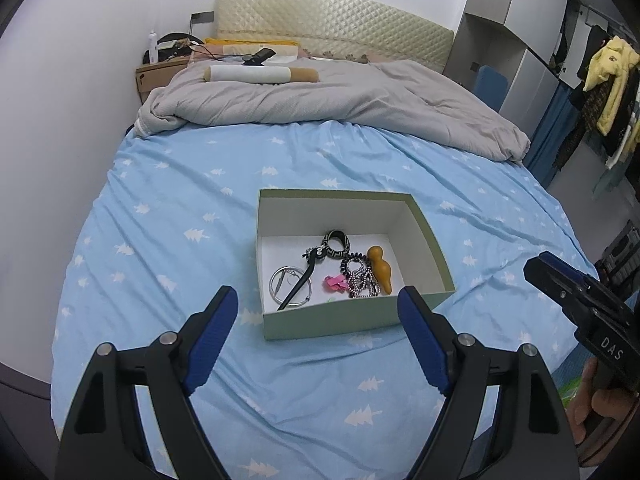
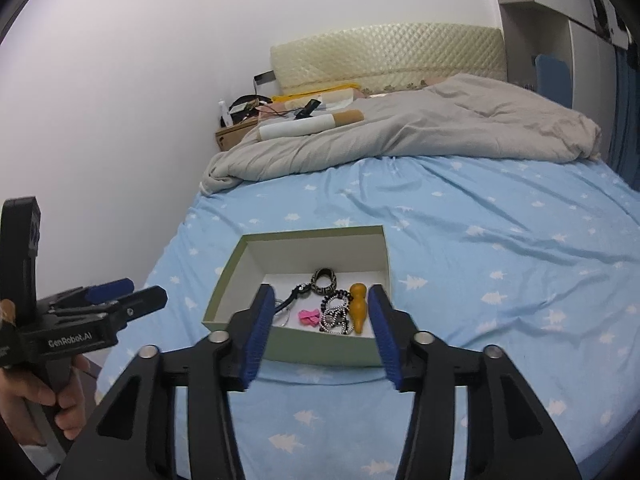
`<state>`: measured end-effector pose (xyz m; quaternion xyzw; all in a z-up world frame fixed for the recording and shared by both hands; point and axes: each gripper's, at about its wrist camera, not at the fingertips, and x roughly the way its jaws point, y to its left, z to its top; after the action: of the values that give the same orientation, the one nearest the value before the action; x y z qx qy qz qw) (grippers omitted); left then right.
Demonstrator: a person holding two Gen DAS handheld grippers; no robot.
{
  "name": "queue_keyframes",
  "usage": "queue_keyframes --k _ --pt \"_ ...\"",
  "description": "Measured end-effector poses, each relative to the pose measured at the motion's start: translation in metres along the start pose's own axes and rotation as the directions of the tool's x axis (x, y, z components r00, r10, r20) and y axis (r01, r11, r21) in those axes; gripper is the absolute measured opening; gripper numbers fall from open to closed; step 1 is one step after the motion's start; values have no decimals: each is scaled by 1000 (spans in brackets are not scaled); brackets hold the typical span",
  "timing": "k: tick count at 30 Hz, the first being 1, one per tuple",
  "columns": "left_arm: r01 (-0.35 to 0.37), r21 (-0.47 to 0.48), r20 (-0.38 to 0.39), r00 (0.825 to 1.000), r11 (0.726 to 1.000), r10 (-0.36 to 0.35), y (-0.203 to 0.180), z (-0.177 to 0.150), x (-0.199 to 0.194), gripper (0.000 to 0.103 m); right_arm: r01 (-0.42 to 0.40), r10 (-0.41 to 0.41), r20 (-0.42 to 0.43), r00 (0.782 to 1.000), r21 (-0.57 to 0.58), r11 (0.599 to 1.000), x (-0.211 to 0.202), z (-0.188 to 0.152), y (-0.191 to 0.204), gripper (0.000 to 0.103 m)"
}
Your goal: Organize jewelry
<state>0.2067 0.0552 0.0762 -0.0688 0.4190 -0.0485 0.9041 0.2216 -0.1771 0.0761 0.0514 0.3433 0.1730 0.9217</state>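
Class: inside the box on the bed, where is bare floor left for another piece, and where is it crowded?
Bare: the box floor along its far wall and its left part. Crowded: the near right, around the beads, gourd and pink clip.

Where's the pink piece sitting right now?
In both wrist views the pink piece lies on the box floor near the front wall, between the black hair stick and the beaded bracelets.
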Motion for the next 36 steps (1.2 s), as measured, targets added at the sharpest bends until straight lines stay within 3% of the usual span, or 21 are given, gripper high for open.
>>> queue_keyframes --k 2,4,5,9,11,36 --pt "-6 -5 -1 1000 1000 6 2 -3 0 82 11 -11 1 1000 2 1000 -2 -5 0 51" --pt "-9 0 -5 1000 1000 9 2 -7 -1 82 34 -34 11 999 -9 999 -4 -10 1 79" --pt "-12 2 -7 1000 1000 12 2 -9 -1 82 43 -43 17 999 -15 999 -5 -12 2 85" --pt "-15 0 -16 1000 1000 15 3 -16 -2 82 39 -39 5 999 6 999 -4 -19 -1 91" --pt "-13 -1 -19 1000 1000 13 4 -19 -2 84 54 -55 10 998 11 998 -4 -21 -2 103" --pt "-45 3 -32 998 999 46 8 -22 -3 85 88 -88 5 996 -4 996 -1 -29 2 103"
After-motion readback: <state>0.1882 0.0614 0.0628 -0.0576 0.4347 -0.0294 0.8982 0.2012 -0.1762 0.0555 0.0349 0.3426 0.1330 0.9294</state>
